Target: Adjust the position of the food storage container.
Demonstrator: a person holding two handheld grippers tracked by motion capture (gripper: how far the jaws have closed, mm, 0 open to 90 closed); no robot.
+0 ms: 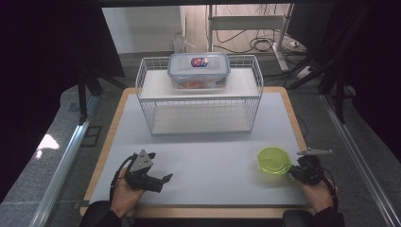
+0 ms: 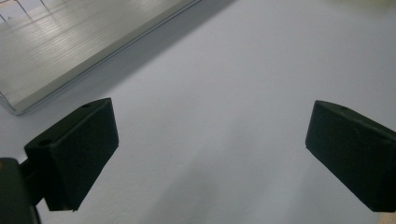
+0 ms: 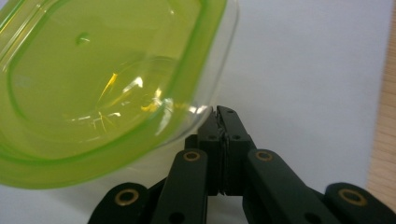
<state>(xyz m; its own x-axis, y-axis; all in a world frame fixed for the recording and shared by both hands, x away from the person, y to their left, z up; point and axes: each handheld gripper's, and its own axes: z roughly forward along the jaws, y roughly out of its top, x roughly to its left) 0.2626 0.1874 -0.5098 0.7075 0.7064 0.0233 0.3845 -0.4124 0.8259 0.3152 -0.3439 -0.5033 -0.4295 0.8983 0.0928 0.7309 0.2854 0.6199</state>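
2 grippers on the high view: right gripper [image 1: 296,171] clamped on the green lid's [image 1: 273,161] rim, low over the white table [image 1: 208,156]; clear box [image 1: 199,70] sits lidded on the wire rack [image 1: 198,97]. Left gripper view: jaws apart, nothing between them. Right gripper view: jaws together, pinching the lid's [image 3: 107,88] edge; setting it down looks nearly done, release remaining.

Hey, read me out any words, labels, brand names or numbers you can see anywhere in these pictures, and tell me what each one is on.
No text here can be read.
Sticker on the lid of the clear lidded container on the wire shelf: a red and blue mark, too small and blurred to read.
Green container: no print to be seen.
Left gripper and right gripper: no markings to be seen.
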